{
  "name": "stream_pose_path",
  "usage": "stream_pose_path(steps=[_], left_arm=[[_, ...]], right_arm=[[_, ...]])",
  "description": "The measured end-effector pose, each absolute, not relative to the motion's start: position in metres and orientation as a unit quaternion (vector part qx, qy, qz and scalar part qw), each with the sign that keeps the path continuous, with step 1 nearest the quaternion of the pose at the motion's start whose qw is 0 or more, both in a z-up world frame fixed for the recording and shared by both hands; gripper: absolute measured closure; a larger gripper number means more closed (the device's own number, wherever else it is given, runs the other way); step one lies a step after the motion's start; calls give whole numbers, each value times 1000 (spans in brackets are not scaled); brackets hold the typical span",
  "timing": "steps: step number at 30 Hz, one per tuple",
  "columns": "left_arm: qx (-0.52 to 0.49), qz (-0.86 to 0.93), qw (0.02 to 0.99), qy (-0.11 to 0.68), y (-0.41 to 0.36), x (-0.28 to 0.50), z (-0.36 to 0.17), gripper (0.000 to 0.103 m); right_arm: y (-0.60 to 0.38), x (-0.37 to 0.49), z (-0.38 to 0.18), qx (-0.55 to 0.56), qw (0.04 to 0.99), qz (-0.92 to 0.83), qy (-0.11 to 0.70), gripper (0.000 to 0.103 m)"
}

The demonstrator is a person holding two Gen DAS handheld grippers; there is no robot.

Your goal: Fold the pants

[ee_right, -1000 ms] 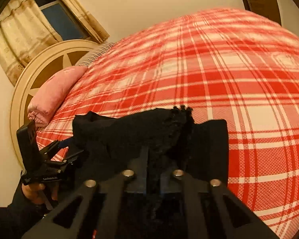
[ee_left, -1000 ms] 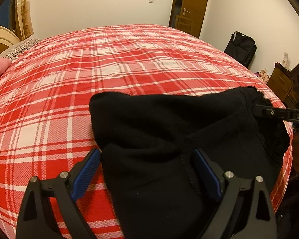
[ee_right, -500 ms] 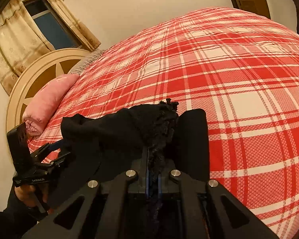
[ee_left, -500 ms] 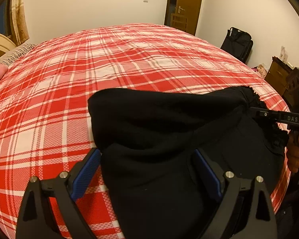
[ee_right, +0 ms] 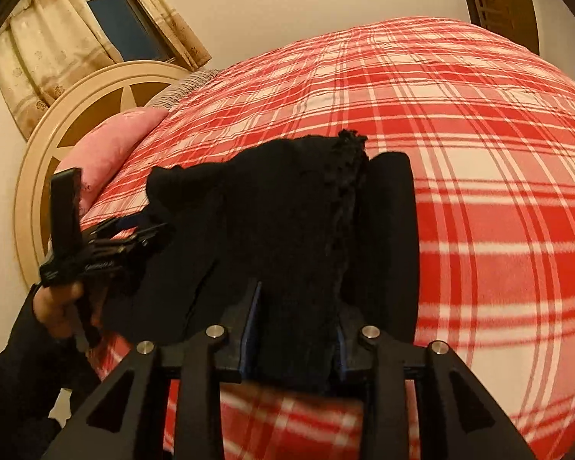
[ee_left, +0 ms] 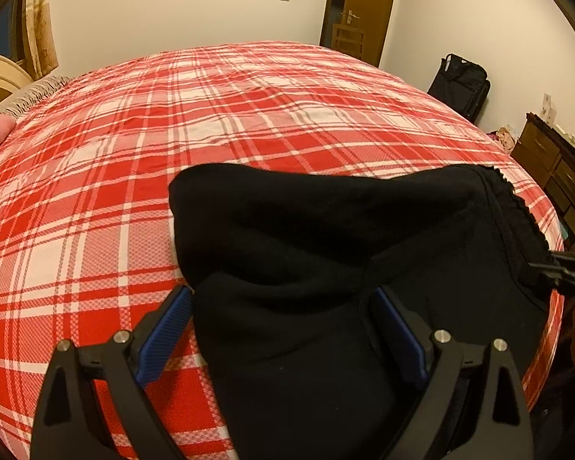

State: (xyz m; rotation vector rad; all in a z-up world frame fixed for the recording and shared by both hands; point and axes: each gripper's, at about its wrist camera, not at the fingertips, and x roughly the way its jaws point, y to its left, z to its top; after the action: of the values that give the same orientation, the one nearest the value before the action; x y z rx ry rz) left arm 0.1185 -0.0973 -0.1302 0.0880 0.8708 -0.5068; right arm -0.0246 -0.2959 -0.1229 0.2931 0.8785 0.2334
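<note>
Half a second back the right gripper's point(ee_right: 293, 329) jaws were pinched almost shut on the lace-trimmed edge of the black fleece pants point(ee_left: 326, 260); now they stand parted, with that edge lying slack between the 2 blue pads. Its grip looks released, or nearly so. The left gripper point(ee_left: 283, 329) is wide open as it was, its blue pads point(ee_left: 165, 329) straddling a raised fold of the cloth without pressing it.

These pants lie bunched in a thick, doubled heap at the near edge of the bed, the scalloped lace edge point(ee_right: 349, 191) toward the right gripper and a rounded fold end toward the left.

My reading: 1 fold has just been laid down and both tools are letting go. Next, the grippers would need to back clear without dragging fabric, then take fresh holds on the fold end to bring it over once more, or press the lump flat. Soft fleece will likely spring up and cling to the pads.

Beneath is a red-and-white plaid bedspread point(ee_left: 172, 134), smooth and otherwise bare. A pink pillow point(ee_right: 107, 145) sits by the cream round headboard point(ee_right: 57, 126), with a curtained window point(ee_right: 107, 7) above. Across the room stand a brown wooden door point(ee_left: 364, 4), a black bag point(ee_left: 460, 84) and a dark wooden dresser point(ee_left: 548, 161).
</note>
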Motion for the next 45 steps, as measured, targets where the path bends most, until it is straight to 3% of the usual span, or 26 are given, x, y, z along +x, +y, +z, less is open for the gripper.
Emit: stream_pose_path(steps=[22,25,32,35,43,44,45], left_arm=[[21,-246,871,424,-86,108,-132,6],[12,-251,870,424,-80,98,-131,6],[6,-259,870,420,-67,74,-135,6],[8,-256,872,417,-69,70,-136,6],[12,-255,877,407,-71,68,-139,6],[12,-256,877,406,-71,68,-140,6],[10,-258,877,406,-70,68,-140,6]], right_arm=[[-298,-28,-133,136,883,112,435,75],[-301,-26,-127,130,880,109,443,64],[-302,-26,-55,91,924,78,362,62],[-273,4,-35,83,924,123,353,44],[-141,119,-76,31,870,247,426,44],[-132,125,-80,20,868,247,431,47],[-118,135,-88,-5,865,237,443,57]])
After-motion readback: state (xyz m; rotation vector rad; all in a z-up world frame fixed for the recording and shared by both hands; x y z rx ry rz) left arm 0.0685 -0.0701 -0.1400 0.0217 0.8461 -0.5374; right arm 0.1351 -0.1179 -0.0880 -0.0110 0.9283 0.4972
